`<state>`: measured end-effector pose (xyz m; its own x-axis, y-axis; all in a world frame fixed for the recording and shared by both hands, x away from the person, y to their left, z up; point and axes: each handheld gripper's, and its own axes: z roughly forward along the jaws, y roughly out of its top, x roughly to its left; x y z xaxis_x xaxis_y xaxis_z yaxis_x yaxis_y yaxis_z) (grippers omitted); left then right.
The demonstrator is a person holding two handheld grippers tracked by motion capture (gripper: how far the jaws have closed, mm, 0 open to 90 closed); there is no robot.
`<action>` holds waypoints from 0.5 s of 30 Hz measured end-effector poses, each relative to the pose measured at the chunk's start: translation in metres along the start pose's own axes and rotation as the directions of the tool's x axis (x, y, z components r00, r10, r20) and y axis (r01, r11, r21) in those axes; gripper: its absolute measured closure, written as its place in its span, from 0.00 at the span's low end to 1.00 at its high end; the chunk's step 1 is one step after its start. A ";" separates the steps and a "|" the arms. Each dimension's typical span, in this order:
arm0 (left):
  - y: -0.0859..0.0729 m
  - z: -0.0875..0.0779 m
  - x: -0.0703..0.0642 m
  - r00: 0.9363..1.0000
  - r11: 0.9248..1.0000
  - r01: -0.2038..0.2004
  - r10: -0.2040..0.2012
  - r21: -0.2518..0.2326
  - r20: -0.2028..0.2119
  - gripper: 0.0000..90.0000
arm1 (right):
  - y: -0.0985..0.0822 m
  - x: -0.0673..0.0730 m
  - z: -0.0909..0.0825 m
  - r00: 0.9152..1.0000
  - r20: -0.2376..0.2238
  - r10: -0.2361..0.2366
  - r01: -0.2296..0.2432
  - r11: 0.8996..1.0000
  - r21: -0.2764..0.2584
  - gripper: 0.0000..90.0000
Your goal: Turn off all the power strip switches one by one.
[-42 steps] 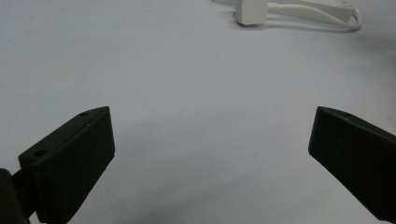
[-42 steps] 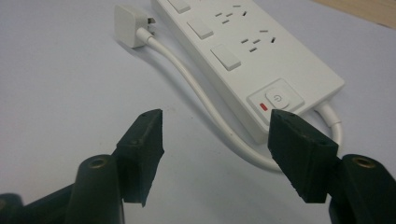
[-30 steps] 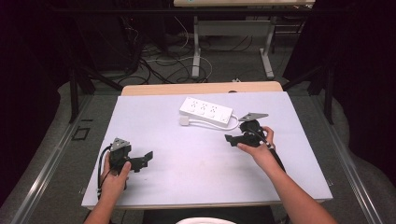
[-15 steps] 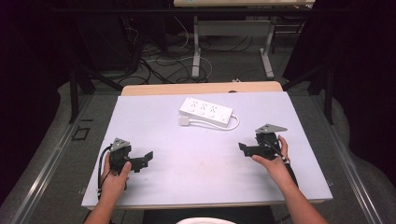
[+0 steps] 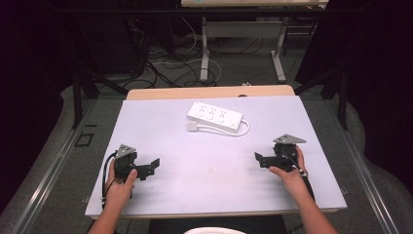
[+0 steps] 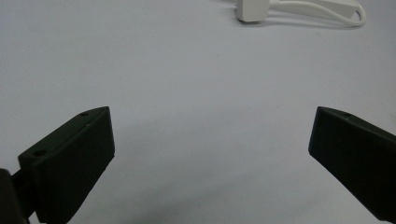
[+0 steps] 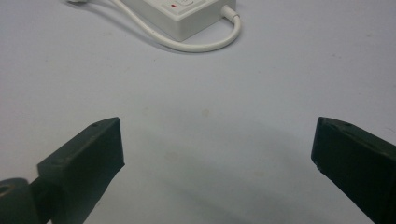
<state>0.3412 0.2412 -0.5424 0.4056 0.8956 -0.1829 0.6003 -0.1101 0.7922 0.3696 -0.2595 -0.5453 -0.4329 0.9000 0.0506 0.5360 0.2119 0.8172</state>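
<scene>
Here, both tools are sitting wide-jawed and empty on the bench (image 5: 160, 122), the left tool (image 5: 155, 164) and right tool (image 5: 258, 159) flanking the white power strip (image 5: 215, 116), nearer the person.

High view is looking down and forward over the pale grey rectangular table (image 5: 204, 195). Both gripper views are skimming low, facing the white plastic power strip (image 5: 215, 115), sharing it.

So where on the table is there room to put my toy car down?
Lots of room. The widest bare patch is the middle of the table, between the left hand-held gripper and the right hand-held gripper, in front of the white power strip. The far left corner is bare too. Only the far middle, around the strip and its cord, is taken.
</scene>
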 end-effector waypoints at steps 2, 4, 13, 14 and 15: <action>0.000 0.000 0.000 1.000 1.000 -0.003 0.003 0.001 -0.001 0.01 | -0.001 -0.001 0.000 1.000 0.009 0.006 -0.006 1.000 0.004 0.00; 0.000 0.000 0.000 1.000 1.000 -0.005 0.005 0.002 -0.001 0.01 | -0.002 -0.003 -0.001 1.000 0.007 0.012 -0.012 1.000 -0.002 0.00; 0.000 0.000 -0.001 1.000 1.000 -0.006 0.006 0.001 -0.001 0.01 | -0.004 -0.007 -0.005 0.999 0.011 0.033 -0.033 0.999 -0.004 0.00; 0.000 0.000 -0.001 1.000 1.000 -0.006 0.006 0.001 -0.001 0.01 | -0.004 -0.008 -0.006 0.999 0.010 0.038 -0.038 0.999 -0.006 0.00; 0.000 0.000 0.000 1.000 1.000 -0.007 0.007 0.001 -0.001 0.01 | -0.003 -0.008 -0.006 0.999 0.009 0.044 -0.044 0.999 -0.010 0.00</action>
<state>0.3410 0.2408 -0.5427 0.4092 0.8952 -0.1766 0.5983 -0.1172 0.7926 0.3668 -0.2703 -0.5448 -0.4018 0.9121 0.0815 0.5472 0.1678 0.8200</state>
